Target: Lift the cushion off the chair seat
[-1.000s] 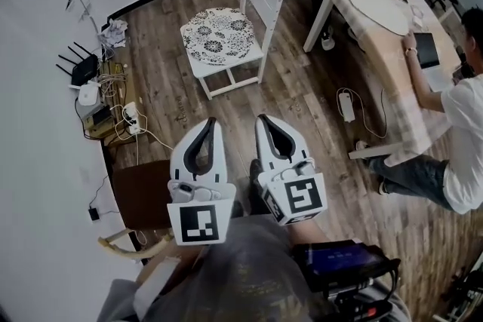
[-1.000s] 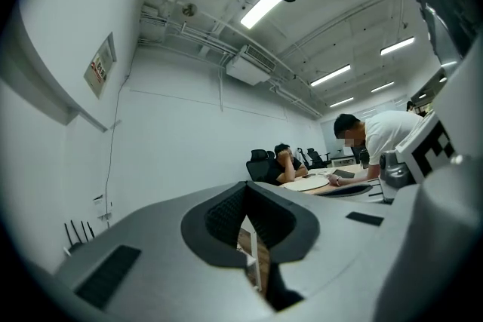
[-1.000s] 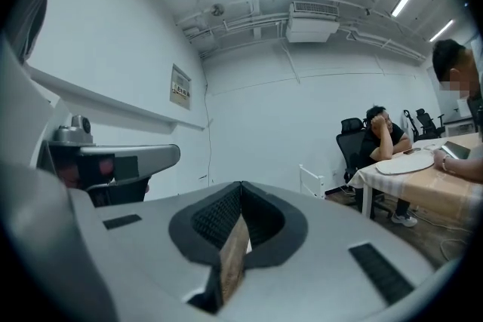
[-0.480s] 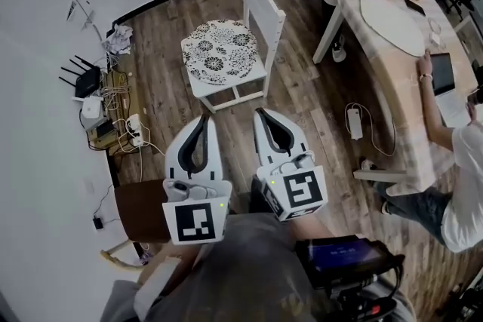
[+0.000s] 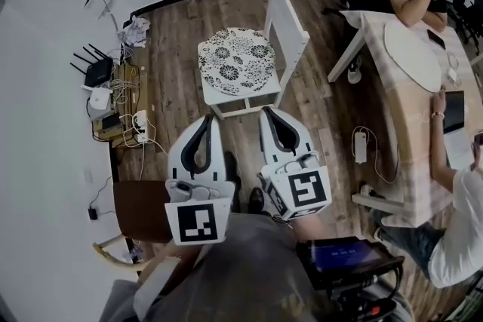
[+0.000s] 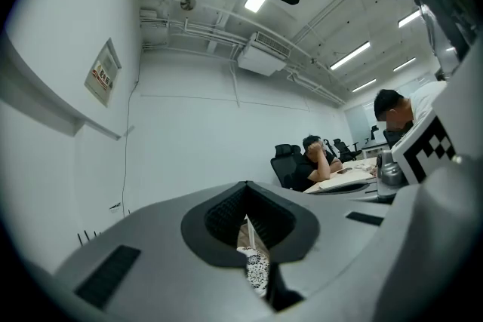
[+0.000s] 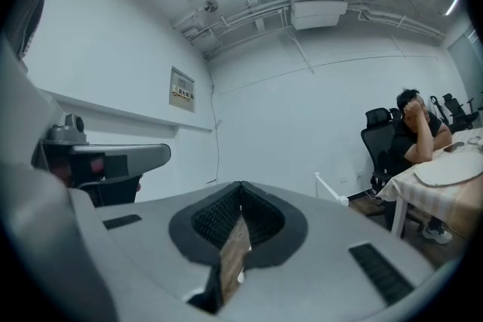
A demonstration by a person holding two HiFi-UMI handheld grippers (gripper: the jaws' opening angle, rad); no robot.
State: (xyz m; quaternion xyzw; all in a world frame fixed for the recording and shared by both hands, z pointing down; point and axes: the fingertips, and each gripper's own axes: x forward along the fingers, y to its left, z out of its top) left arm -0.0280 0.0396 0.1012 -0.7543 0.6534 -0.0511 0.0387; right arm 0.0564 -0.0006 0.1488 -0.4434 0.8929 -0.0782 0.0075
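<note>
The round black-and-white patterned cushion [image 5: 240, 70] lies on the seat of the white wooden chair [image 5: 289, 15], ahead of you. Your left gripper [image 5: 210, 119] and right gripper [image 5: 267, 111] are both clenched and empty, probably because the cushion is not yet within reach.

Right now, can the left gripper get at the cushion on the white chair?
Probably not yet. The left gripper is shut, and its tips appear to stop short of the cushion on the chair ahead. Nothing stands between them, so the way looks free after a step closer.
</note>
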